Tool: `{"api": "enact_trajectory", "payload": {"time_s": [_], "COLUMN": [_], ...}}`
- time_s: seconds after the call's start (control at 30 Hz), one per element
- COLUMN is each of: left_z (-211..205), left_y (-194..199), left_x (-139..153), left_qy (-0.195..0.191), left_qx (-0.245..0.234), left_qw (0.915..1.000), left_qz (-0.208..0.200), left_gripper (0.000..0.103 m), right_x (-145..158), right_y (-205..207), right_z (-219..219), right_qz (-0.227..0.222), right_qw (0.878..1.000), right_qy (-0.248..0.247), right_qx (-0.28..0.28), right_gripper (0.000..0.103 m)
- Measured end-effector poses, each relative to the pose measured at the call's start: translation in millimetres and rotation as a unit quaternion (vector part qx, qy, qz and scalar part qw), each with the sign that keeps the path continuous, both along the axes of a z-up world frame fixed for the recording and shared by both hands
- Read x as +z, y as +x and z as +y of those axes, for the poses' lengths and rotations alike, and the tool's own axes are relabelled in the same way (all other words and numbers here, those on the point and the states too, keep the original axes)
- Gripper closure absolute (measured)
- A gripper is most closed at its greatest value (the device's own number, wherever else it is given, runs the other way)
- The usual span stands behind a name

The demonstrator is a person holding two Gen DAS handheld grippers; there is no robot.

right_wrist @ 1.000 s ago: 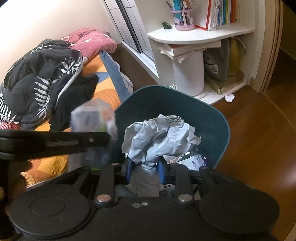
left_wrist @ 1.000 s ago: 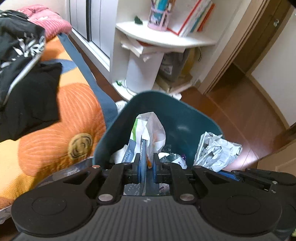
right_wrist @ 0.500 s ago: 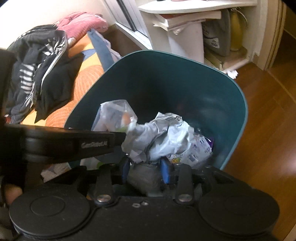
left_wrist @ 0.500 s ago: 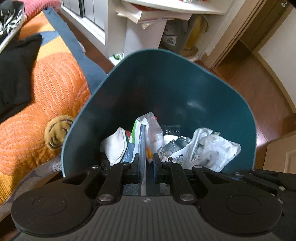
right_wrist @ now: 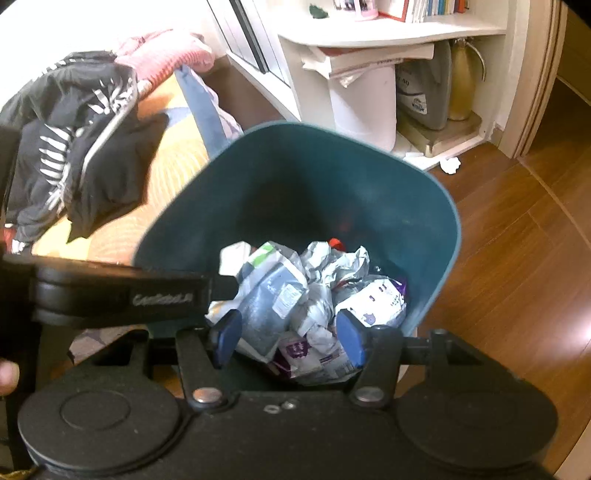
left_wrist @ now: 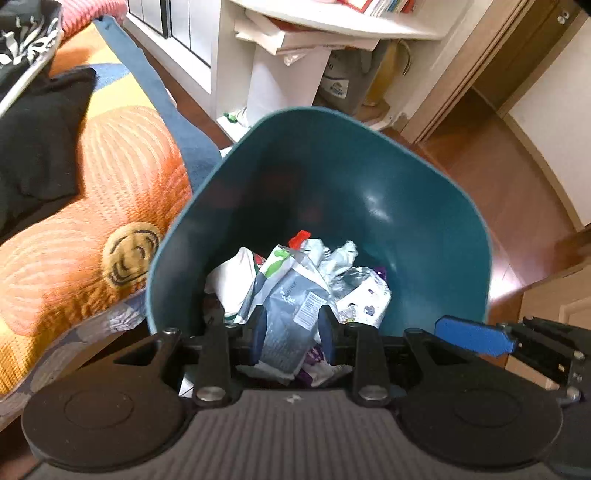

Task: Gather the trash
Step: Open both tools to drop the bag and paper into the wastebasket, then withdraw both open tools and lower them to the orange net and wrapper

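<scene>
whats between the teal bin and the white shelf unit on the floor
In the right wrist view, bare wood floor separates the teal bin from the white shelf unit; one crumpled white scrap lies by the shelf's base.

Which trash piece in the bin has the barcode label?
The grey pouch, lying between the left claw fingers. The white purple-print wrapper and crumpled silver wrapper beside it show none.

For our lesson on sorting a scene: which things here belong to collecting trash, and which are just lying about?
Belong to the job:
bin
wrappers in the bin
paper scrap on the floor
left gripper, open
right gripper, open

Just lying about:
clothes on the bed
books on the shelf
flask
</scene>
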State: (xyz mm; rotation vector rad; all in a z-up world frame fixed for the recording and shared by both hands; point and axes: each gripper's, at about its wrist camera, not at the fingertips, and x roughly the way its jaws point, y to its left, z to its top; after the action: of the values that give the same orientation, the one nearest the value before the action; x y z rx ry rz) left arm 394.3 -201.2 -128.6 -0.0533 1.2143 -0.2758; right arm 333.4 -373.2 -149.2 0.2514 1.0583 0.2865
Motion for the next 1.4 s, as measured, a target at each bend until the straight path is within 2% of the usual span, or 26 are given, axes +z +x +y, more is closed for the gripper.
{"api": "enact_trajectory", "payload": {"time_s": [0.23, 0.47, 0.6, 0.77, 0.8, 0.83, 0.9, 1.1, 1.17, 1.27, 1.4], "left_z": [20, 53, 80, 123, 132, 142, 161, 214, 232, 261, 294], "left_y": [-32, -70, -94, -124, -130, -136, -149, -181, -188, -195, -197], "left_x": [45, 86, 101, 111, 112, 112, 113, 99, 90, 68, 29], "left_qy": [-0.017, -0.036, -0.042, -0.035, -0.034, -0.034, -0.032, -0.028, -0.026, -0.021, 0.006], "left_qx": [0.001, 0.025, 0.045, 0.073, 0.08, 0.088, 0.108, 0.151, 0.168, 0.2, 0.24], "left_qw": [0.9992, 0.997, 0.9955, 0.9932, 0.9926, 0.9918, 0.989, 0.9836, 0.9814, 0.9766, 0.9694], "left_qz": [-0.035, -0.064, -0.072, -0.084, -0.084, -0.085, -0.096, -0.094, -0.089, -0.077, -0.052], "left_gripper": [0.074, 0.074, 0.074, 0.073, 0.067, 0.049, 0.028, 0.026, 0.023, 0.021, 0.014], "right_x": [35, 68, 82, 93, 94, 96, 97, 85, 80, 66, 36], "right_y": [-22, -47, -57, -71, -73, -74, -79, -92, -97, -104, -109], "right_z": [7, 27, 40, 71, 79, 87, 103, 157, 176, 209, 249], "right_qz": [-0.028, -0.047, -0.045, -0.049, -0.049, -0.049, -0.049, -0.039, -0.04, -0.033, -0.017], "right_qw": [0.999, 0.997, 0.995, 0.99, 0.989, 0.988, 0.985, 0.973, 0.968, 0.957, 0.944], "right_qy": [0.013, 0.029, 0.058, 0.07, 0.073, 0.075, 0.076, 0.075, 0.069, 0.06, 0.043], "right_qx": [0.02, 0.055, 0.073, 0.108, 0.118, 0.129, 0.149, 0.215, 0.239, 0.281, 0.326], "right_gripper": [0.046, 0.046, 0.046, 0.045, 0.045, 0.045, 0.045, 0.045, 0.045, 0.045, 0.045]}}
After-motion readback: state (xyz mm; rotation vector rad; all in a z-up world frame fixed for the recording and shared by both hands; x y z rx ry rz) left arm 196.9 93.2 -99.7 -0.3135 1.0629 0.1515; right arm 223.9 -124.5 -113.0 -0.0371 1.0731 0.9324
